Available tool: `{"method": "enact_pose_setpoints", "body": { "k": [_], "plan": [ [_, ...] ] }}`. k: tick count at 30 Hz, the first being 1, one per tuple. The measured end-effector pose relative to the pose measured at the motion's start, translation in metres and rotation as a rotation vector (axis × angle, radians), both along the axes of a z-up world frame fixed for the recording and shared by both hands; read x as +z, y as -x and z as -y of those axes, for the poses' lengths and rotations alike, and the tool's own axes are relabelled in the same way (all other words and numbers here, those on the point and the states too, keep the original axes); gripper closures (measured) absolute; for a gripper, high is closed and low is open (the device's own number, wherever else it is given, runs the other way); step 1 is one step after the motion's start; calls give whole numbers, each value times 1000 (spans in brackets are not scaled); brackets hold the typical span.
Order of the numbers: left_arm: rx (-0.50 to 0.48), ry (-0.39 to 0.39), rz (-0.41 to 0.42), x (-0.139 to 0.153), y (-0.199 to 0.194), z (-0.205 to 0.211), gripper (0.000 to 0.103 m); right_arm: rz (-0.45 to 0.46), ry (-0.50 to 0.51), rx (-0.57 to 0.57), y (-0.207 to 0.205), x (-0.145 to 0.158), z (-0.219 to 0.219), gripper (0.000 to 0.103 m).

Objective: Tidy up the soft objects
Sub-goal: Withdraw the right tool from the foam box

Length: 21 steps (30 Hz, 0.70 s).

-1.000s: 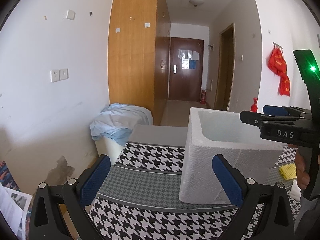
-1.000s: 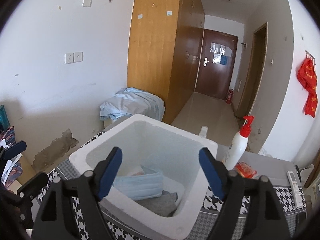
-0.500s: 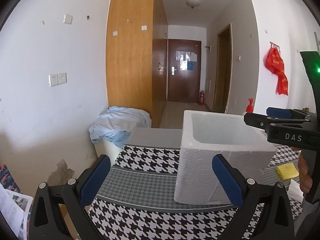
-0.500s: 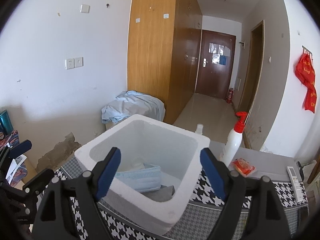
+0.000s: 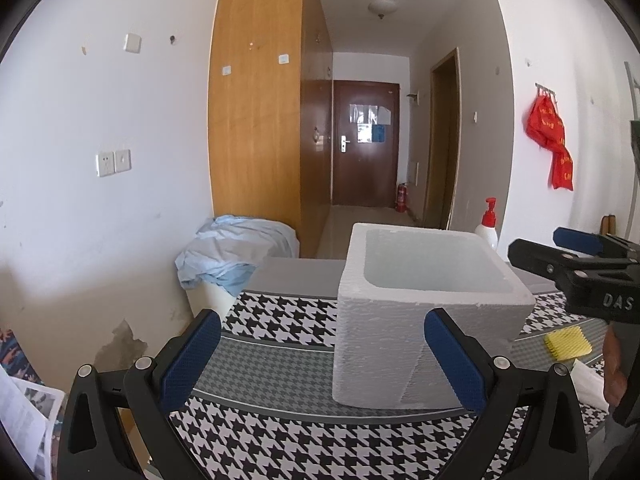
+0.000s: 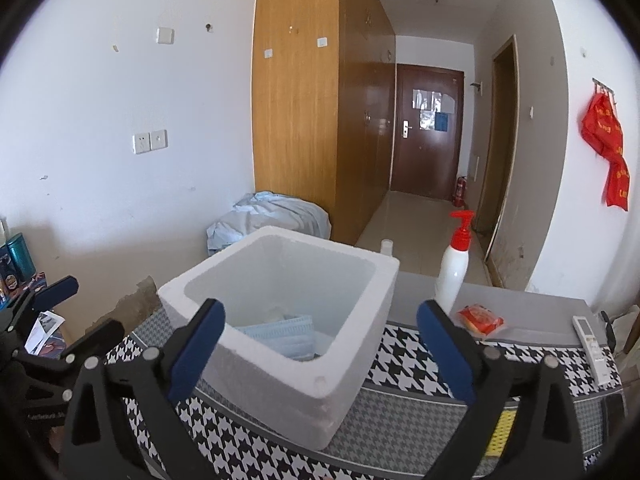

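Foam box, white and open-topped, stands on a houndstooth-patterned table. Inside it lies a pale blue face mask on other soft pieces that are hard to make out, so part of the sorting looks done. Left on the cloth to the box's right are a yellow sponge-like pad and something white just beside it, likely next to go in.

The right gripper hovers just in front of the box's near corner, its jaws opening wide with nothing held between the blue pads. The left gripper, also wide apart and empty, points at the box's left side. The yellow pad lies low, under the right gripper.
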State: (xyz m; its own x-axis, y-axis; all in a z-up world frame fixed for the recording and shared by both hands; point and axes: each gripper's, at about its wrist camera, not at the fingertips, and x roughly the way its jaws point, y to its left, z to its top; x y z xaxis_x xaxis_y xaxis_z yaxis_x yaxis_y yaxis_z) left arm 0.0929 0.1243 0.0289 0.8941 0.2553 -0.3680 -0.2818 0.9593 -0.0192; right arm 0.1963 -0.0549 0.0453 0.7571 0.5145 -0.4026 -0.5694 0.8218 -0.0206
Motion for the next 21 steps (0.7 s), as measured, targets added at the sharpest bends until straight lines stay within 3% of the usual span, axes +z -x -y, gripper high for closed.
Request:
{"method": "enact_pose_setpoints", "body": {
  "k": [21],
  "plan": [
    [-32,-13,19,2,7,26,1,39,-6,4,27,-10,35,3]
  ]
}}
